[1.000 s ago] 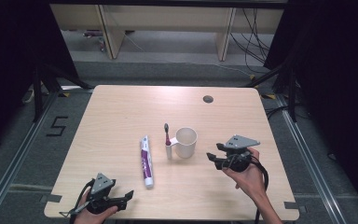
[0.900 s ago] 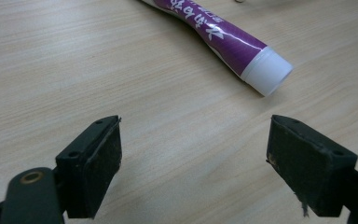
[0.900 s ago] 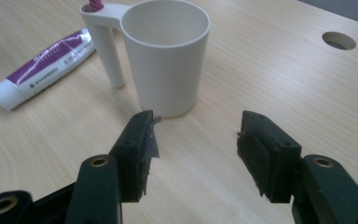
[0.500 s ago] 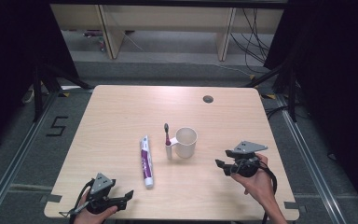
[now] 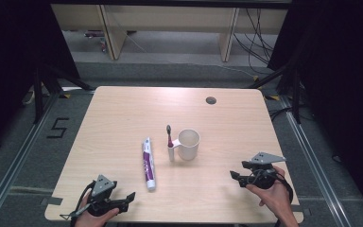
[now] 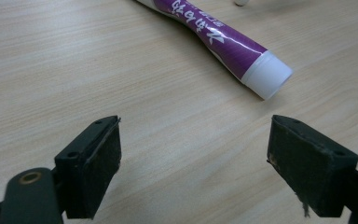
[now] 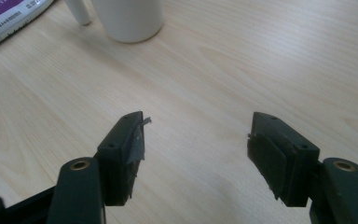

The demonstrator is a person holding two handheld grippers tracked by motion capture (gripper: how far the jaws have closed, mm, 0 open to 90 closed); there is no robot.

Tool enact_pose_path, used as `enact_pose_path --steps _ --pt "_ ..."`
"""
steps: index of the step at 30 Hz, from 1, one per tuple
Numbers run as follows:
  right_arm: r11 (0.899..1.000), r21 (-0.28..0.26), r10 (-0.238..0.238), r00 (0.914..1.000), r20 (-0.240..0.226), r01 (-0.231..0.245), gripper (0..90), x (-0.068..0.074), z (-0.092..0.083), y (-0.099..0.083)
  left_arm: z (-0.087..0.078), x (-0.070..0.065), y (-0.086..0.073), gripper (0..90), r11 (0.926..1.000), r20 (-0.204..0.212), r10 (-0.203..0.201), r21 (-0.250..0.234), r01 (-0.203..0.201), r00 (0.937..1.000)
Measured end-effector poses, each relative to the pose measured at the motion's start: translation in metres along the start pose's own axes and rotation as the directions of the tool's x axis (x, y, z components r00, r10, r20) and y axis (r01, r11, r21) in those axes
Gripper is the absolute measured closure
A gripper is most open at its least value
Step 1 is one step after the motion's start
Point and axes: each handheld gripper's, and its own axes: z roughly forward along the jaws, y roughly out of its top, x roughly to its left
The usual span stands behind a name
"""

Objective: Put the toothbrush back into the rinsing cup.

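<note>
The toothpaste tube (image 5: 147, 163) lay flat on the surface (image 5: 123, 118) just left of the white cup (image 5: 188, 144), with the toothbrush (image 5: 169, 137) upright between them. We held both tongs low near our edge, left tongs (image 5: 128, 196) and right tongs (image 5: 234, 176) spread and empty, probably resting.

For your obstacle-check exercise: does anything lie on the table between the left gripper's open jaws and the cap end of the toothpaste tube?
Nothing visible does. The left gripper is open, and bare table runs from its jaws to the toothpaste tube, whose white cap points toward it. The cup stands farther off, beside the tube.
</note>
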Motion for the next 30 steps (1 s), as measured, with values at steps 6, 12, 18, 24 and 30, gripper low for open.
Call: enact_pose_path --steps 6,12,18,24,30 --pt "1.000 0.014 0.016 0.9999 -0.006 -0.015 26.6 -0.001 -0.001 -0.009 0.001 0.000 0.000 17.1 1.0000 -0.004 0.000 0.001 0.001 1.0000" --pt "0.999 0.025 0.025 0.9996 0.010 -0.025 20.5 0.003 -0.003 -0.019 0.002 0.001 0.000 17.1 1.0000 -0.005 -0.007 -0.004 0.007 1.0000" --pt "0.998 0.051 0.020 0.9998 0.000 -0.020 18.9 0.005 -0.006 -0.026 0.001 0.000 -0.001 17.2 0.9999 -0.010 -0.012 0.002 0.012 0.9999" --pt "0.996 0.092 0.020 0.9998 -0.001 -0.020 19.2 0.008 -0.012 -0.036 0.002 -0.001 -0.001 17.1 0.9999 -0.008 -0.011 0.000 0.011 0.9999" --pt "0.995 0.095 0.012 0.9999 0.010 -0.013 18.9 0.008 -0.014 -0.044 0.003 -0.002 -0.001 17.2 0.9997 0.000 -0.023 -0.008 0.023 0.9997"
